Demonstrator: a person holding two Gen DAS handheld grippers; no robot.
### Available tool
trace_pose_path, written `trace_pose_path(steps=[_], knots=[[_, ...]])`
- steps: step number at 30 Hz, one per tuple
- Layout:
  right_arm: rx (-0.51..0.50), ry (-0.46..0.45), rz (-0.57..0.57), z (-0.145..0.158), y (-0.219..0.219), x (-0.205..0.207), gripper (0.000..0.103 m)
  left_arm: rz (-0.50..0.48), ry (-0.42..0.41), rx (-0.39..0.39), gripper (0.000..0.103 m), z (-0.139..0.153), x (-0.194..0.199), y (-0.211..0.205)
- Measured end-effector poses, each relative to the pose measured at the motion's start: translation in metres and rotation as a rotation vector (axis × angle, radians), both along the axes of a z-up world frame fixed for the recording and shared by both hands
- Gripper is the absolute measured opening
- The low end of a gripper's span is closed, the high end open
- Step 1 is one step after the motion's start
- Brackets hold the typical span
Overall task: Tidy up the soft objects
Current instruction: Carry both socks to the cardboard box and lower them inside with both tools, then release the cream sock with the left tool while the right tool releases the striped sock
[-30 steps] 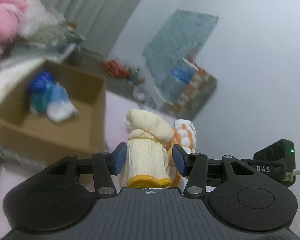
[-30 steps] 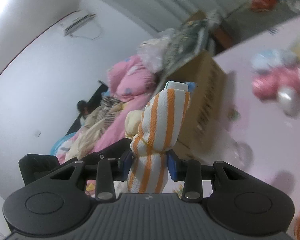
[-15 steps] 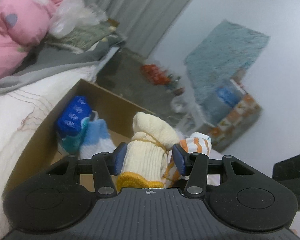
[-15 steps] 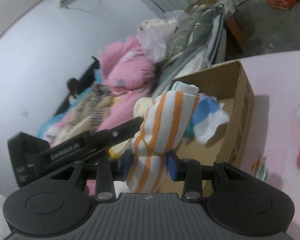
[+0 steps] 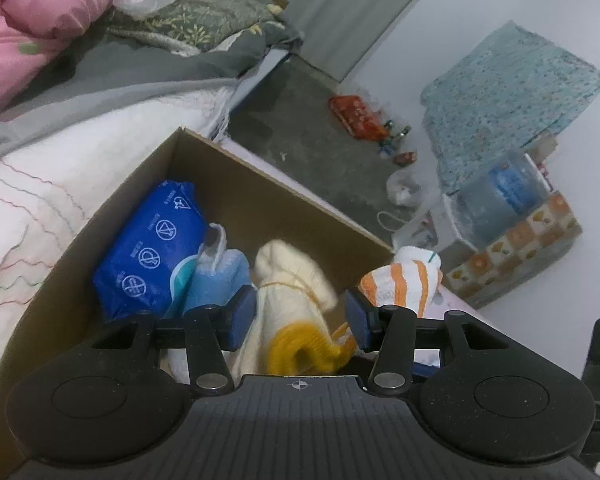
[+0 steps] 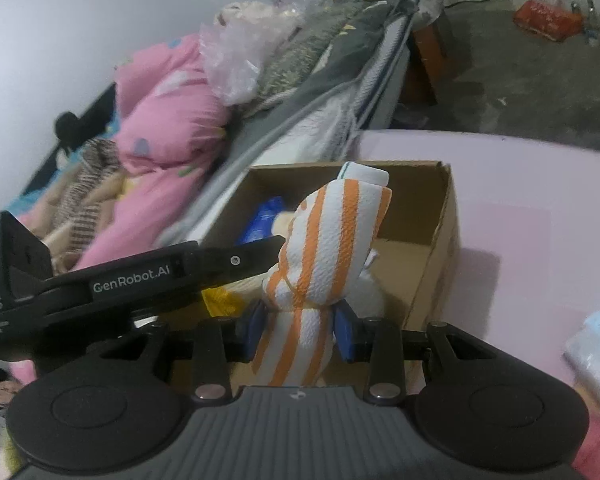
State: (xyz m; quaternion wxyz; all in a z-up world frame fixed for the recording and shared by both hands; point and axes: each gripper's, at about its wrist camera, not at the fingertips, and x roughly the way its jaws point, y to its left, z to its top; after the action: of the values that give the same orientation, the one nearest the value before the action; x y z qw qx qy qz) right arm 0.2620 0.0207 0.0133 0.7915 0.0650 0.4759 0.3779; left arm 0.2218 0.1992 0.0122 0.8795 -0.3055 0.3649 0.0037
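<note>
A brown cardboard box (image 5: 260, 172) stands open on the pink table (image 6: 520, 216), seen also in the right wrist view (image 6: 444, 224). My left gripper (image 5: 300, 316) is over the box with its jaws open; a cream sock bundle with a yellow cuff (image 5: 292, 300) is blurred between them, tilting into the box. My right gripper (image 6: 300, 324) is shut on an orange-and-white striped cloth bundle (image 6: 332, 240), held above the box's near edge; it also shows in the left wrist view (image 5: 404, 280). A blue wipes pack (image 5: 152, 252) and a light blue sock (image 5: 216, 276) lie in the box.
A bed with white cover (image 5: 32, 184), grey blanket and pink quilt (image 6: 160, 120) runs beside the box. A plastic-wrapped pack (image 6: 596, 352) lies on the table at right. Floor clutter, a red bag (image 5: 356, 116) and a patterned storage box (image 5: 512, 248) lie beyond.
Both grippers moved over the box. My left gripper's jaws have opened and the cream bundle is slipping down between them. The right gripper still holds the striped bundle.
</note>
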Motion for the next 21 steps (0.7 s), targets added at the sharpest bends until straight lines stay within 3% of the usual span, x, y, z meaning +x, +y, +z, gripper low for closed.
trace_pose_path(steps=[6,9,21], knots=[[-0.126,-0.072,-0.014,-0.008,0.018,0.015,0.063,0.021,0.031,0.014,0.049,-0.014,0.018,-0.004],[-0.175,-0.098,-0.011,-0.012,0.026,0.018,0.068,0.024,0.050,0.025,0.049,-0.021,0.022,-0.006],[-0.184,-0.105,-0.006,-0.007,0.033,0.021,0.073,0.042,0.050,0.015,0.053,-0.016,0.015,0.001]])
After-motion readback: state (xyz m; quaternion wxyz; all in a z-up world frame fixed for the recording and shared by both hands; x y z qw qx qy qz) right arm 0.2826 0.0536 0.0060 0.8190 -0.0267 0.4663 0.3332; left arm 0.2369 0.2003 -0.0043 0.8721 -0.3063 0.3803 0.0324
